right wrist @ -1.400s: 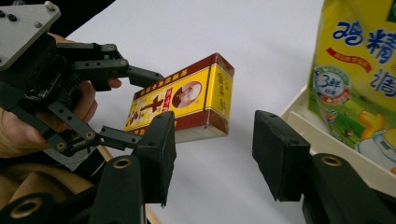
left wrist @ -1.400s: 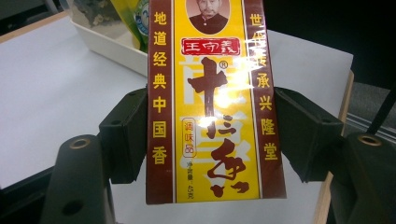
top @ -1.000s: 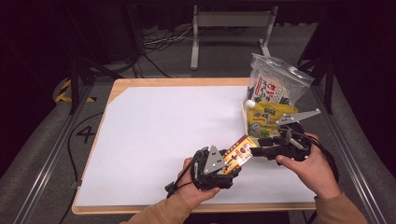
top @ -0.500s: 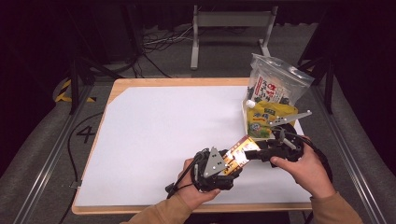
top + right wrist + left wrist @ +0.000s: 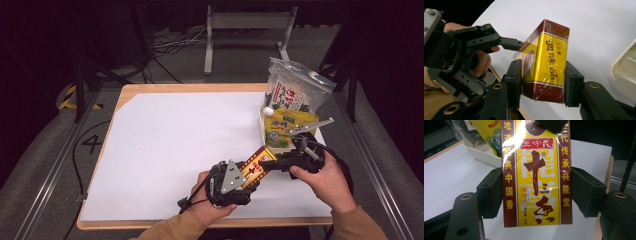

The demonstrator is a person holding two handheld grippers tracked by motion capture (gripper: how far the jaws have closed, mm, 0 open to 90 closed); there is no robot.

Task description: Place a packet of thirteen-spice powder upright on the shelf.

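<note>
White sheet (image 5: 190, 145) spread over a wooden table (image 5: 200, 88), dark room all round, cables on the grey floor (image 5: 45, 165) and a metal stand (image 5: 247, 22) beyond the far edge. Left hand (image 5: 207, 207) comes up from the near edge, wrapped round the left gripper (image 5: 245, 176), which points up and to the right, low over the sheet. Its jaws are clamped on the yellow and red box (image 5: 257, 165): in the left gripper view the pads press both long sides of the box (image 5: 536, 175), which stands up between them and runs well past their tips. Next along, the right gripper (image 5: 270, 164) reaches in from the right, pointing left, held by the right hand (image 5: 322, 182). Its jaws have just been closing, and in the right gripper view the box (image 5: 546, 60) sits squarely between them, one pad against the face, the other just at the side; whether they truly press I cannot tell. Beyond the right gripper, a white tray (image 5: 262, 127) holds a yellow pouch (image 5: 287, 125) and a clear bag (image 5: 295, 87).
</note>
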